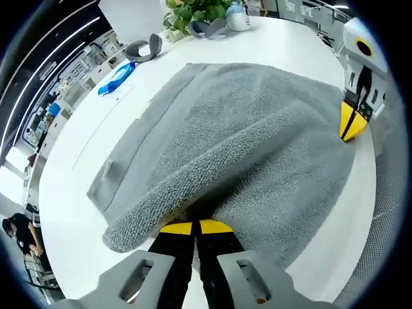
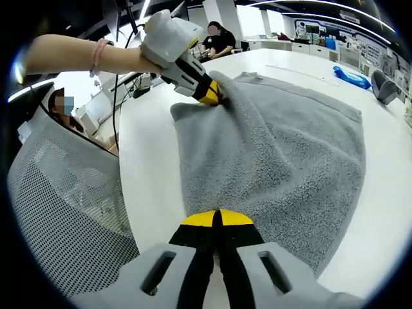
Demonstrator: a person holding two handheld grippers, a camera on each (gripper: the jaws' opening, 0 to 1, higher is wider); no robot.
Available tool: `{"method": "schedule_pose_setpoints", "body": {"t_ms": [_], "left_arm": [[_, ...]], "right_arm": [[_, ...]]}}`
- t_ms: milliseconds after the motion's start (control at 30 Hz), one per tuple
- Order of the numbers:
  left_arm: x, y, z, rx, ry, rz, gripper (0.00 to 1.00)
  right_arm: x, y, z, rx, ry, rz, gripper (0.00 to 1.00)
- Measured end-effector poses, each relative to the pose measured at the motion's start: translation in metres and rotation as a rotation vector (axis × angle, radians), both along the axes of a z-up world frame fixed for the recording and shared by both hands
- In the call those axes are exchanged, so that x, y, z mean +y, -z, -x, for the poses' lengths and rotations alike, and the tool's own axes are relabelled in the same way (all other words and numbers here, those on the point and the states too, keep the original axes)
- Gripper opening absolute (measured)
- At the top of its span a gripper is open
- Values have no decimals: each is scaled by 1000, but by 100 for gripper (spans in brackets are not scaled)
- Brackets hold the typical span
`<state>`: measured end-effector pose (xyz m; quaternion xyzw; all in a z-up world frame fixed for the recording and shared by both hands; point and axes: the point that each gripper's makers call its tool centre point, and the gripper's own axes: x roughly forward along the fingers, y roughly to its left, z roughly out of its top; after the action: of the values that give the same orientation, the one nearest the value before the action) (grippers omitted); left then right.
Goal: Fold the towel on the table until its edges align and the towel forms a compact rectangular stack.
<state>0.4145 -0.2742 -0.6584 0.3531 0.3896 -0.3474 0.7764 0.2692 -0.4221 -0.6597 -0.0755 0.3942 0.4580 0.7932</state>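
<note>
The towel [image 1: 257, 148] edge pinched by the left gripper [image 1: 195, 227] is hidden under a raised fold; far shelves are blurred.

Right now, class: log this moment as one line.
left gripper: shut on grey towel corner | right gripper: shut on towel edge | white table: fold underway
</note>
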Motion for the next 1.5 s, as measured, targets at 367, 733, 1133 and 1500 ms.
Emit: {"method": "schedule_pose_setpoints", "body": {"t_ms": [367,733,1133,1500], "left_arm": [[17,-1,22,4,66,-62,1],[30,-1,49,7,21,-25,1],[38,-2,65,-11,8,11,1],[39,-2,81,-4,-26,88,1]], "right_arm": [[5,0,4,51,-9,-56,0],[3,-1,9,91,-11,-85,0],[-25,-2,18,195,39,-111,0],[-76,-2,31,175,-39,-9,0]]}}
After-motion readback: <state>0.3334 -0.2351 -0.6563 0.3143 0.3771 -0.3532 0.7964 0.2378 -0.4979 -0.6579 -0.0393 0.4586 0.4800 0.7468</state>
